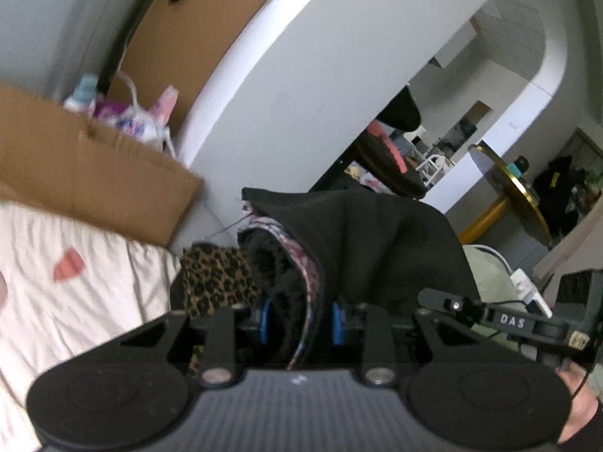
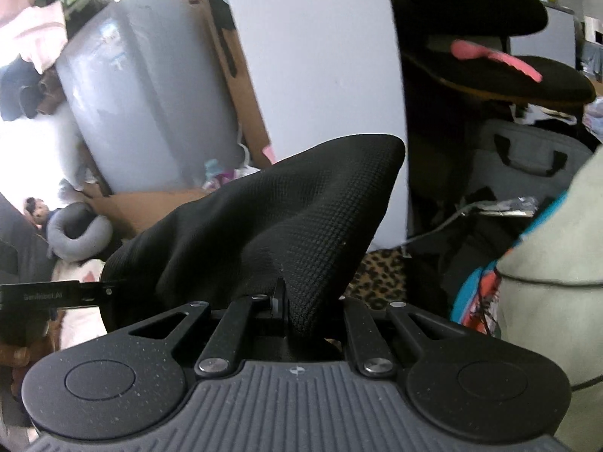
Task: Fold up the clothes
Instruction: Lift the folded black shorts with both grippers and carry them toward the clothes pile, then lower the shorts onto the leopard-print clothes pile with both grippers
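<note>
Here the black garment (image 2: 271, 226), a textured knit with a fine grid weave, rises in a peaked fold directly ahead of the right gripper (image 2: 280, 301). Its jaws are nearly closed and pinch a lower edge of that cloth, which stands up from between them and hides most of what lies past it. In the left wrist view the same black garment (image 1: 377, 241) drapes in soft folds over a bundle with a pink patterned lining (image 1: 301, 263) and dark fleecy fabric. The left gripper (image 1: 299, 320) is clamped on this thick bundle, and its blue fingertips (image 1: 265, 318) press on either side of the cloth, partly open to the width of the fabric. Just left of the bundle lies a leopard-print cloth (image 1: 216, 282), and beside that a pale quilt (image 1: 75, 282) with pink shapes. Farther back stand a cardboard box (image 1: 94, 173) and a white wall (image 1: 282, 75). A round table (image 1: 516, 192) with a gold rim appears well beyond, to the right.
</note>
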`<action>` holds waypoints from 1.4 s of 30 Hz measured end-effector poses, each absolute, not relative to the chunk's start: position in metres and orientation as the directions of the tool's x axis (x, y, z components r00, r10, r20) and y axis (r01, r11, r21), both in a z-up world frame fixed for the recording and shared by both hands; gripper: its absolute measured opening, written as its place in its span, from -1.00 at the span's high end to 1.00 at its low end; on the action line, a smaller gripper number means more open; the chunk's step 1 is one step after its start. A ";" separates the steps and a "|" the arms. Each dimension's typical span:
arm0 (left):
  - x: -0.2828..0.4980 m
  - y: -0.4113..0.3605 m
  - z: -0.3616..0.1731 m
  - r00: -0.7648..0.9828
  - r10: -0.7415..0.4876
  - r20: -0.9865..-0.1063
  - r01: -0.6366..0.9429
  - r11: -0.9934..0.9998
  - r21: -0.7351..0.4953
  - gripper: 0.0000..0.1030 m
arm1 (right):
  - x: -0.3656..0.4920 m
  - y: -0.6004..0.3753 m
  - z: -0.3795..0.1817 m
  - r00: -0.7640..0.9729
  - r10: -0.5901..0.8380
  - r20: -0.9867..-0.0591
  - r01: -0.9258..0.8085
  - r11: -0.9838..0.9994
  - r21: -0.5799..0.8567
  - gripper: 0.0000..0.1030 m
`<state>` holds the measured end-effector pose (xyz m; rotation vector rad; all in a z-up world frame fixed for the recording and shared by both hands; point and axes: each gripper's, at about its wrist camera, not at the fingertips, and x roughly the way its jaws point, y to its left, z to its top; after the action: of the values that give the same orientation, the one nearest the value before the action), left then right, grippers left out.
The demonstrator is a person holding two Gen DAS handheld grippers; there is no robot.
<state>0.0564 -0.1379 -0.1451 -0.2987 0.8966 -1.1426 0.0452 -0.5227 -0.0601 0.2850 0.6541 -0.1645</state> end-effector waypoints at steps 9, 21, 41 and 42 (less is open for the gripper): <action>0.055 -0.162 -0.210 0.070 -0.891 -0.448 0.621 0.390 -0.680 0.38 | 0.048 -0.527 -0.115 0.737 -0.129 -0.663 0.292 0.946 0.140 0.85; 0.069 -0.195 -0.282 0.041 -0.916 -0.400 0.620 0.337 -0.708 0.38 | 0.070 -0.551 -0.179 0.719 -0.214 -0.662 0.337 0.939 0.063 0.85; 0.127 -0.232 -0.317 0.015 -0.902 -0.432 0.600 0.353 -0.717 0.38 | 0.137 -0.591 -0.224 0.699 -0.226 -0.678 0.349 0.936 0.048 0.83; 0.129 -0.233 -0.318 0.013 -0.900 -0.436 0.599 0.357 -0.717 0.38 | 0.141 -0.593 -0.226 0.696 -0.224 -0.682 0.348 0.936 0.047 0.83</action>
<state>0.1295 -0.2333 -0.3184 -0.3756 0.9992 -1.2106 0.1411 -0.5933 -0.2265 0.1777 0.7345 -0.3206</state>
